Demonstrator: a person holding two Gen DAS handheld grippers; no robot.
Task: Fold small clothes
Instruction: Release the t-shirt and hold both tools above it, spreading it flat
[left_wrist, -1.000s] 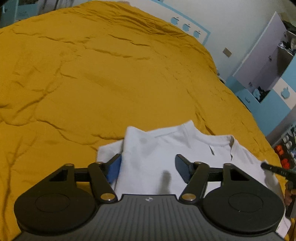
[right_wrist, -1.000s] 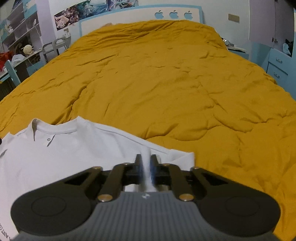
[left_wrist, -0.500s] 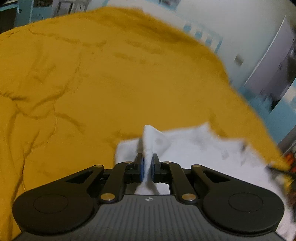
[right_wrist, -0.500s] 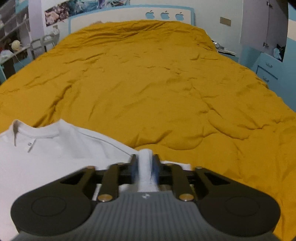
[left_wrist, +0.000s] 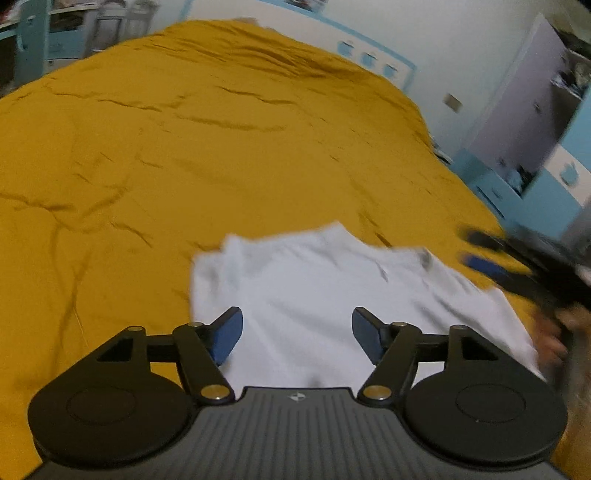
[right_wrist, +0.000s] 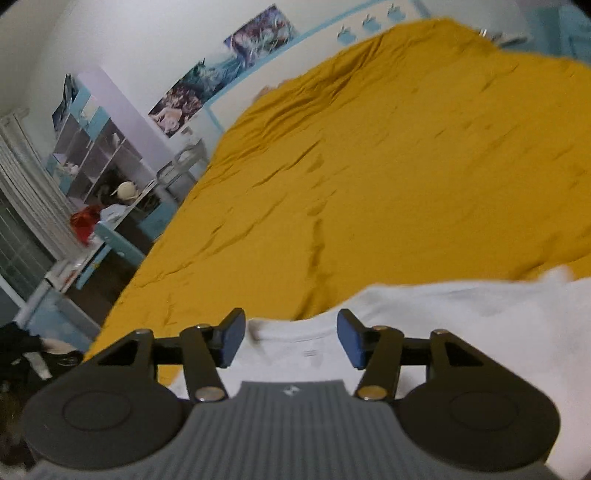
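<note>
White shirt (left_wrist: 332, 280) on the bed, below both just-opened, empty tongs (left_wrist: 297, 334).

The right gripper (right_wrist: 291, 338) hangs over a white T-shirt (right_wrist: 461, 317), its jaws just having been opening and standing apart with nothing pinched between the blue pads (right_wrist: 232, 338); the shirt's collar lies between them on the cloth below; the shirt rests on a mustard bedspread (right_wrist: 406, 166) near the bed's near edge; shelves (right_wrist: 99, 147) and posters (right_wrist: 207, 88) line the wall beyond the bed's left side.
</note>
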